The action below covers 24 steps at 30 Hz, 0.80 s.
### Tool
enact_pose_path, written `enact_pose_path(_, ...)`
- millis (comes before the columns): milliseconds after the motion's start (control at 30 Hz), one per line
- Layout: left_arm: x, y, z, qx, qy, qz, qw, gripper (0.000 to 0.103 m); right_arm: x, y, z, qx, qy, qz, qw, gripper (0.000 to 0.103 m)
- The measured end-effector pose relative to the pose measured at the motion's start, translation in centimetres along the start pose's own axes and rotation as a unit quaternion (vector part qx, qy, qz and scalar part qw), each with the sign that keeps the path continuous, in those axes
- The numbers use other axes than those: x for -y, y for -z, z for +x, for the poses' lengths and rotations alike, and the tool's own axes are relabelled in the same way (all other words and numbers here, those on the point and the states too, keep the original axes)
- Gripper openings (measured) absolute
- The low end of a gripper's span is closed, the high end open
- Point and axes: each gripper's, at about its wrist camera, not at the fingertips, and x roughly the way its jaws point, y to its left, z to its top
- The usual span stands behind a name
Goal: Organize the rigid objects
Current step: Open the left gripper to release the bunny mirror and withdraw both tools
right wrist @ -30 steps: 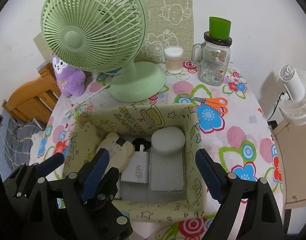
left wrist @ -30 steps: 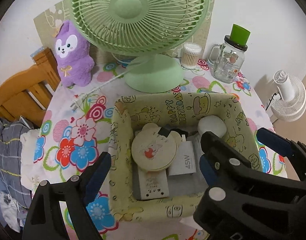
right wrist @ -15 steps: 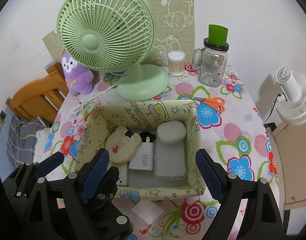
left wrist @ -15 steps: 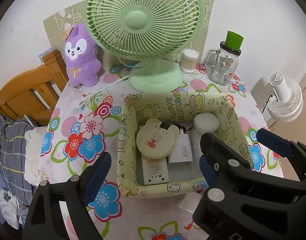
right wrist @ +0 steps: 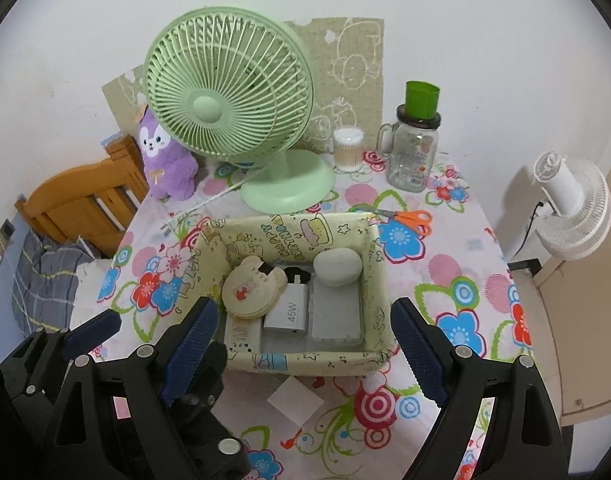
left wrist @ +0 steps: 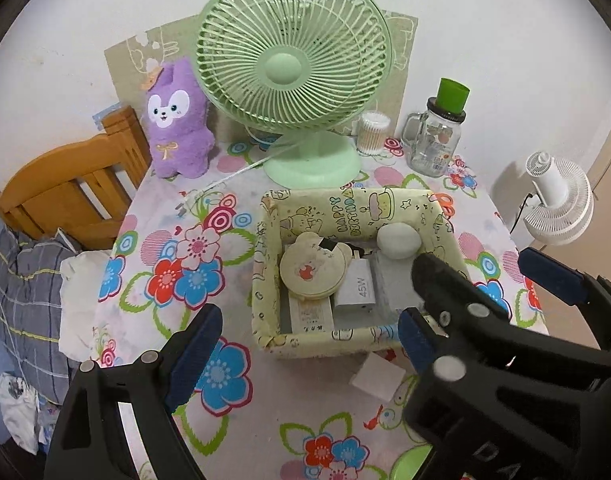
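Note:
A yellow cartoon-printed box [left wrist: 345, 204] [right wrist: 305, 360] sits mid-table. Inside lie a round beige bear-shaped case [left wrist: 311, 270] [right wrist: 251, 290], a white 45W charger [left wrist: 355, 288] [right wrist: 287, 312], a white oval case [left wrist: 397, 238] [right wrist: 337, 266], a grey flat block [right wrist: 335, 314] and a white printed card [left wrist: 311, 316]. My left gripper [left wrist: 305, 344] hangs open above the box's near left corner, nothing between its fingers. My right gripper [right wrist: 303, 338] stands open above the box's front wall, empty too. Both are clear of the box.
A green desk fan [left wrist: 293, 64], purple plush [left wrist: 177, 120], cotton-swab tub [left wrist: 372, 128] and glass jar with green cup [left wrist: 435, 144] line the back. Orange scissors [right wrist: 413, 218] lie behind the box, a white paper square [right wrist: 295, 402] before it. Wooden chair [left wrist: 65, 192] left, white floor fan [right wrist: 569, 208] right.
Both grippers have drawn back and upward from the box, still open. The box looks smaller, and the white paper square in front of it has come into view.

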Motion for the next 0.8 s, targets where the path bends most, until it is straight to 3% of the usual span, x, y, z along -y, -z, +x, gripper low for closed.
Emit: enact_pose_path(800,0.9,2.3,-5.4,0.033,0.022,0.026,0.9989,0.091,1.6,2.1,-5.7,0.028,0.024,0.008,0.999,0.090)
